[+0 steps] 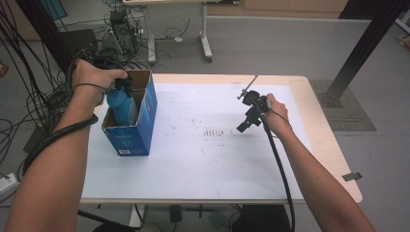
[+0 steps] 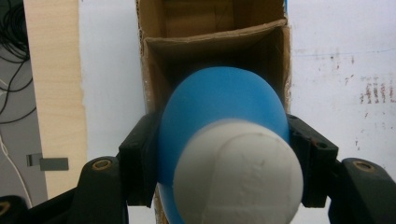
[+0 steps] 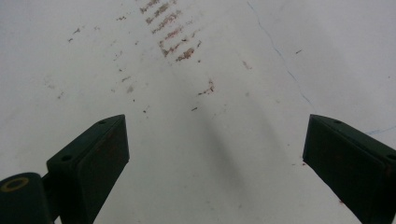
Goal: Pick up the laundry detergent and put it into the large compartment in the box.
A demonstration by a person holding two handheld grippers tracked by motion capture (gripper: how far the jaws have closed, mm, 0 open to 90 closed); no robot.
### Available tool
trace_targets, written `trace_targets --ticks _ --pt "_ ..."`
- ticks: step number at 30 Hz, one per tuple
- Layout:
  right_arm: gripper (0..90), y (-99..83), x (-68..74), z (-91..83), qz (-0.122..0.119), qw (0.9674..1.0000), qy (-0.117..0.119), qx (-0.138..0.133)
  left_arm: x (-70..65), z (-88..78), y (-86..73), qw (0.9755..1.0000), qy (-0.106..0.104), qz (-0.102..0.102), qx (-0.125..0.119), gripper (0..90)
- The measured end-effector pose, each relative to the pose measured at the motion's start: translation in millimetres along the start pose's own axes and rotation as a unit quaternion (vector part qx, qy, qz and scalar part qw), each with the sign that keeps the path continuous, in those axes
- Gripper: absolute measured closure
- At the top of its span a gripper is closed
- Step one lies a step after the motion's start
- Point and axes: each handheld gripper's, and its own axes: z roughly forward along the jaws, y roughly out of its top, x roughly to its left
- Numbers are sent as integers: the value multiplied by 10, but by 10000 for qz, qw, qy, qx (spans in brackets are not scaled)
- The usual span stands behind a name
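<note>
One blue bottle going cap-up into a divided carton, left side of the surface.

We note the left gripper (image 1: 122,83) clamped on the blue bottle (image 2: 224,116) just under its white cap (image 2: 238,175), jaws pressing both flanks. The bottle's long axis stands near upright, its body directly over the near compartment of the blue cardboard box (image 1: 130,137); in the high view its lower part already sits inside the walls. The box is open-topped and split by a cardboard divider (image 2: 212,35); we see nothing in the far compartment, though its floor is in shadow. We judge the coming move is straight down, keeping the bottle clear of divider and side walls. The right gripper (image 1: 249,116) hangs well apart over the white surface (image 1: 193,164), jaws wide and holding nothing, so the left hand is the nearer.
</note>
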Motion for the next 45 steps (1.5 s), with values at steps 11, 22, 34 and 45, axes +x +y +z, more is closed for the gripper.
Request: trace_targets --ticks 11,22,34,45 --pt "69 -11 -3 9 18 10000 20 -7 -38 218 -32 10000 18 -28 68 376" --pt "69 -16 1 12 40 10000 26 12 -45 374 -64 9999 15 -69 131 376" --pt "69 -23 -1 9 28 10000 26 11 -20 510 -101 9996 34 -109 268 376" --pt "69 -26 -2 3 50 10000 19 21 -39 544 -91 9995 64 -82 295 376"
